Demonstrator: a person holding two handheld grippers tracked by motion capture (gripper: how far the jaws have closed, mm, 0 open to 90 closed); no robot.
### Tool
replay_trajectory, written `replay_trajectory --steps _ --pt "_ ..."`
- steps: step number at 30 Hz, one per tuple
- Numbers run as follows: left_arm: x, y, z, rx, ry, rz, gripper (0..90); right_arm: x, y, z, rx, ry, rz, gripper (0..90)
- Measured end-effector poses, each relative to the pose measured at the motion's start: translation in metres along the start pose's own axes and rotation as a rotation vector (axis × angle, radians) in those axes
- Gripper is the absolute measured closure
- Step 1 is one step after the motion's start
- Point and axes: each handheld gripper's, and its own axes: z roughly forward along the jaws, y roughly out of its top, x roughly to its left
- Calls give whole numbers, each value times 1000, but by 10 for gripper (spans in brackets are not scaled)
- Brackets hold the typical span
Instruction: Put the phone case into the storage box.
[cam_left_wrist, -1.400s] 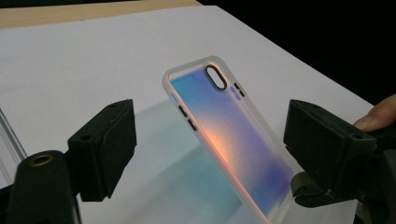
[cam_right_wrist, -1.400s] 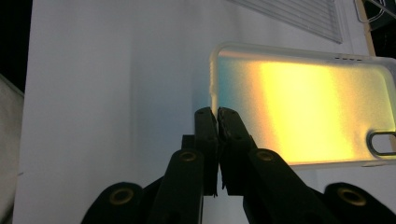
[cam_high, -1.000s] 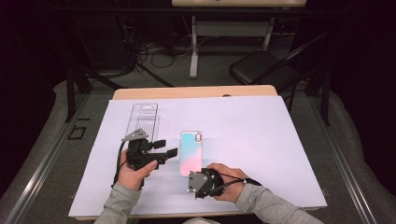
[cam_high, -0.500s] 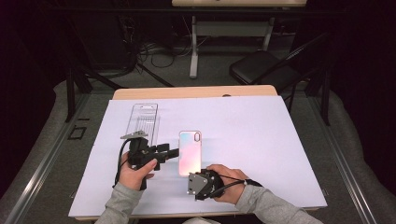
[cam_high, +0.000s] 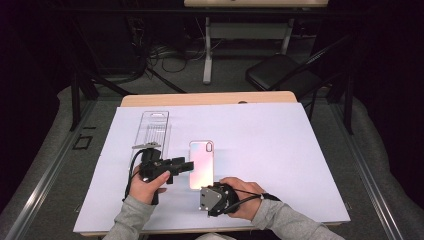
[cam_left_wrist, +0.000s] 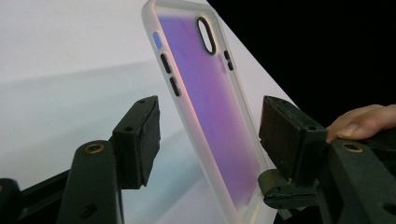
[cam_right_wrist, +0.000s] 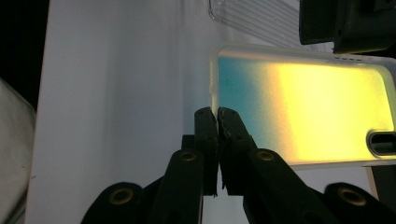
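An iridescent phone case (cam_high: 201, 162) with a frosted rim lies flat on the white sheet (cam_high: 280, 150). My left gripper (cam_high: 186, 166) reaches in from its left. In the left gripper view its jaws straddle the case's near corner (cam_left_wrist: 219, 140). Both pads (cam_left_wrist: 140, 133) stand off the rim, and the jaws have just been closing. My right gripper (cam_high: 206, 190) sits at the case's near short edge. Its shut fingertips (cam_right_wrist: 217, 115) touch that edge of the case (cam_right_wrist: 303, 116), with nothing between them.
A clear plastic package (cam_high: 154, 127) lies behind the left gripper, also in the right gripper view (cam_right_wrist: 252, 18). A wooden table edge (cam_high: 210, 97) borders the sheet's far side. A black chair (cam_high: 280, 75) and cables stand on the floor beyond.
The left gripper has edged right onto the case's corner and its jaws have narrowed. The right gripper and the case have stayed put.
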Motion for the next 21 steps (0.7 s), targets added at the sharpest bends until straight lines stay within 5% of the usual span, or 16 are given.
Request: replay_trajectory --steps 21 --pt "3 -3 5 12 -32 -32 440 3 9 1 -29 6 -18 876"
